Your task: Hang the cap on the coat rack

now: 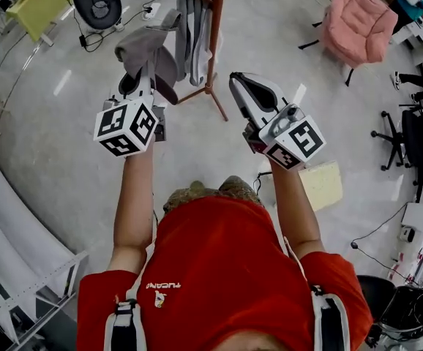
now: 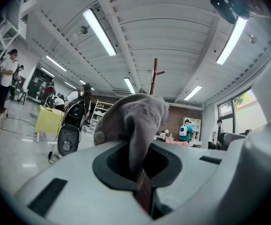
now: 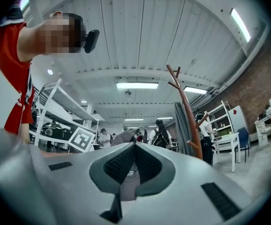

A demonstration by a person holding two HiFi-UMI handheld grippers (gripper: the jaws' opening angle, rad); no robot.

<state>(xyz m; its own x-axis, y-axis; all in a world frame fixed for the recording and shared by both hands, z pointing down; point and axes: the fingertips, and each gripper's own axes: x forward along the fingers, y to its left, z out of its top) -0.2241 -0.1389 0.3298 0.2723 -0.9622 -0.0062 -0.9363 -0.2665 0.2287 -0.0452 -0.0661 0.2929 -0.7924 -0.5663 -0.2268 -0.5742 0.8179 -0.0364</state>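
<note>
The cap is being carried to the rack: the left gripper (image 1: 143, 85) pinches a fold of the grey cap (image 1: 150, 48) and holds it in the air near the wooden coat rack (image 1: 215, 35), while the right gripper (image 1: 242, 86) has its jaws pressed together on nothing. Next, I judge, the cap must be raised over a free peg and settled there before the pinch lets go

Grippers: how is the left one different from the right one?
The left gripper is clamped on the grey cap; the right gripper holds nothing, its jaws together. In the head view the cap hides the left gripper's tips, while the right gripper's tips show bare. Both point toward the coat rack, and each carries a marker cube.
</note>
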